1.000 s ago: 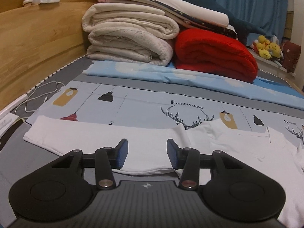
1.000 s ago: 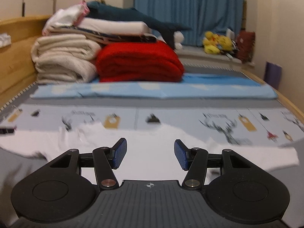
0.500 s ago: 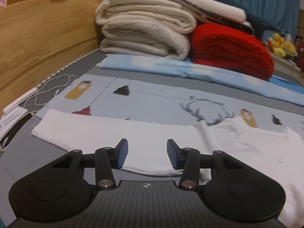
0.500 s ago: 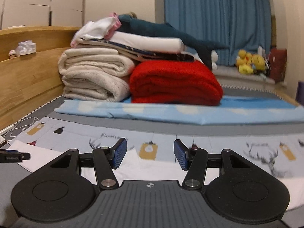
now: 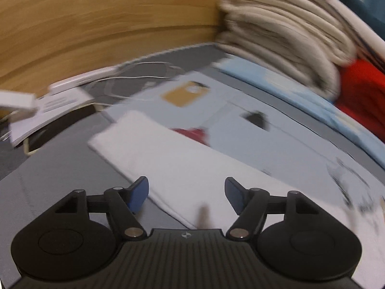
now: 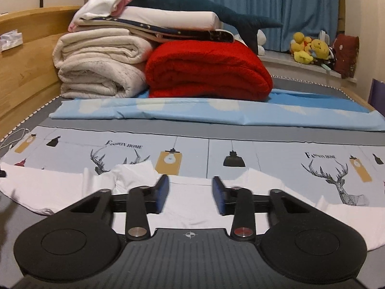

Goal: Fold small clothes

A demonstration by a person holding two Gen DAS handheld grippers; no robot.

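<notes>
A white long-sleeved garment [image 6: 192, 207] lies spread flat on the printed bed sheet. Its left sleeve [image 5: 173, 166] stretches away in the blurred left wrist view. My left gripper [image 5: 186, 196] is open and empty, low over that sleeve near its cuff end. My right gripper [image 6: 190, 196] is open and empty, low over the garment's body just below the collar [image 6: 134, 171]. The other sleeve [image 6: 341, 216] runs off to the right.
Folded cream blankets [image 6: 101, 62] and a red blanket [image 6: 207, 69] are stacked at the back on a light blue sheet [image 6: 216, 113]. A wooden bed frame [image 5: 96, 24] runs along the left. White cables, a power strip [image 5: 79, 82] and papers lie by it.
My left gripper has swung left toward the sleeve end and bed frame, and its jaws have opened wider. My right gripper has moved lower over the garment's body.
</notes>
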